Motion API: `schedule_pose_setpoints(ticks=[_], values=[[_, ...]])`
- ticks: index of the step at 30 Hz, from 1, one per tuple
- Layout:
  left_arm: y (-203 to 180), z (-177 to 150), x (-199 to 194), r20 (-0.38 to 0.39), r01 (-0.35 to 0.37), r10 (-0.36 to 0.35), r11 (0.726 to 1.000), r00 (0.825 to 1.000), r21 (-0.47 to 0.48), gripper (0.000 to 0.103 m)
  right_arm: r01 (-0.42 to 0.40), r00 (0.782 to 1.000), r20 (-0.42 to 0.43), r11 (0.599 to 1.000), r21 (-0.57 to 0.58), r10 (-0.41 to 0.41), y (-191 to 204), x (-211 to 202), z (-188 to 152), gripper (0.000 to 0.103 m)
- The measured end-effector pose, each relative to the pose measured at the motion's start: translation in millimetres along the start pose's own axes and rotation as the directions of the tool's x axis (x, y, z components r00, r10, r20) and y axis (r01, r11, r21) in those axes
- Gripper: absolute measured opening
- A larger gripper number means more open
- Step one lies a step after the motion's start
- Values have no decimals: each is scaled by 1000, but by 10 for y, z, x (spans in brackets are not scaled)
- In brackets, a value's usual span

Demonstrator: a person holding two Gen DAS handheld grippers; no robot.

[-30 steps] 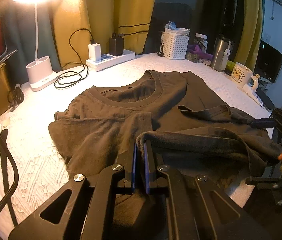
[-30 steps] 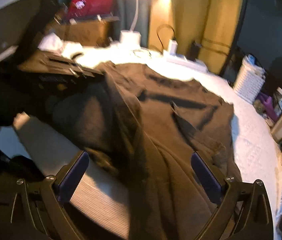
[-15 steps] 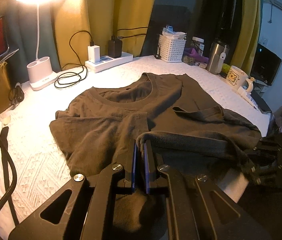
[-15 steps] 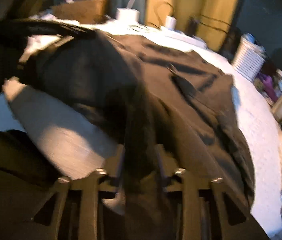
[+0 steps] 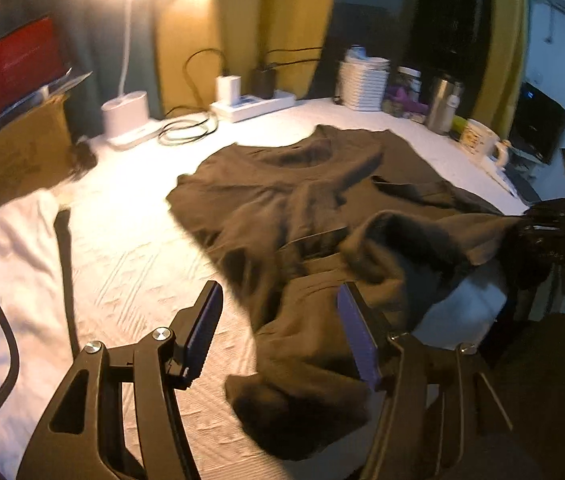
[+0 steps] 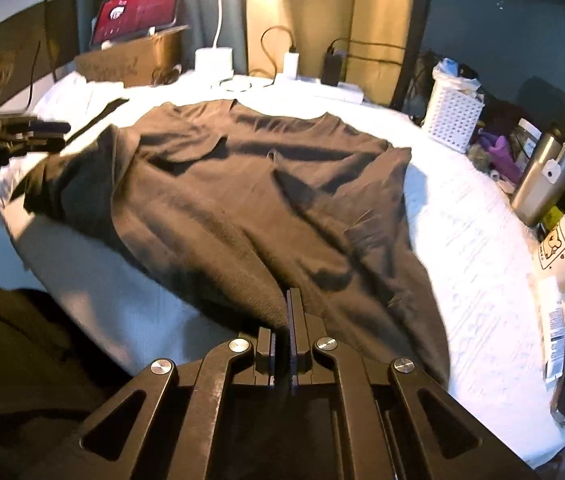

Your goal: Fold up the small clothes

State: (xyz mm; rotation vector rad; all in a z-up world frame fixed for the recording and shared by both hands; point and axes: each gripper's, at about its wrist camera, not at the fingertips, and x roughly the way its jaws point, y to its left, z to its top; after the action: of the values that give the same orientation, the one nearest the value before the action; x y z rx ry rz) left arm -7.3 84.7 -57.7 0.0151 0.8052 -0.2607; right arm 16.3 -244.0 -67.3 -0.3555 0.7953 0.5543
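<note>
Since the earlier frames the left tool [image 5: 278, 332] has let go: it was pinched on the hem of the brown T-shirt [image 5: 282, 200] and its jaws have just been opening, so they now stand fairly wide, with the dropped cloth bunched between and ahead of them but not pressed by the pads. The right tool [image 6: 288, 320] has done the reverse, having just been closing from wide open to a tight clamp on the near edge of the shirt.

The shirt lies spread on the white-covered desk [image 5: 130, 248], neckline toward the lamp base [image 5: 126, 118] and power strip [image 5: 252, 104], its near hem rumpled and partly draped over the desk's front edge.

The step in hand looks like a regrip before a fold. To do it well, the left tool should probably take the hem again at a clean corner rather than the thick bunch, so that both tools hold one straight edge. The right tool should keep only a light pull until then, lest the cloth drag sideways toward the mug [image 6: 562, 252] and steel tumbler [image 6: 542, 180] to its right.

Both tools point down at a moderate slant toward the desk, the left held to the left of the bunched hem, the right centred on the fold ridge it grips.
</note>
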Motion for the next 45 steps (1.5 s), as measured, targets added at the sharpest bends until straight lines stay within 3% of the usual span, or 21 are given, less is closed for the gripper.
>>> schedule_pose_setpoints(ticks=[3,10,18,19,20,22,29,33,36,45], values=[[-19,-6,118,-10,35,-35,999,999,4,60,15,999,32,1000,6,-16,-48,-63,75,4],[-396,206,340,-19,141,-140,982,990,128,60,45,993,108,997,61,-52,-279,-225,203,4],[-707,198,818,-192,203,-166,960,967,193,60,54,976,206,995,90,-72,-430,-408,367,4],[-724,175,834,-197,198,-161,962,967,190,58,55,974,213,995,87,-73,-432,-421,387,4],[-732,149,827,-192,194,-158,963,969,189,43,52,972,225,995,81,-69,-433,-435,426,4],[-721,123,767,-165,149,-118,971,979,189,19,41,968,244,997,71,-58,-425,-459,485,4],[-714,248,185,28,12,-18,981,999,196,15,38,951,305,999,35,-47,-433,-586,699,4],[-607,379,52,120,-60,40,983,992,171,9,28,944,328,999,15,-31,-446,-601,825,4],[-491,477,97,136,-96,75,983,988,155,8,21,944,328,1000,-14,-15,-425,-542,929,4],[-166,925,163,232,-244,200,953,952,181,8,-12,957,289,997,-79,35,-504,-132,1338,4]])
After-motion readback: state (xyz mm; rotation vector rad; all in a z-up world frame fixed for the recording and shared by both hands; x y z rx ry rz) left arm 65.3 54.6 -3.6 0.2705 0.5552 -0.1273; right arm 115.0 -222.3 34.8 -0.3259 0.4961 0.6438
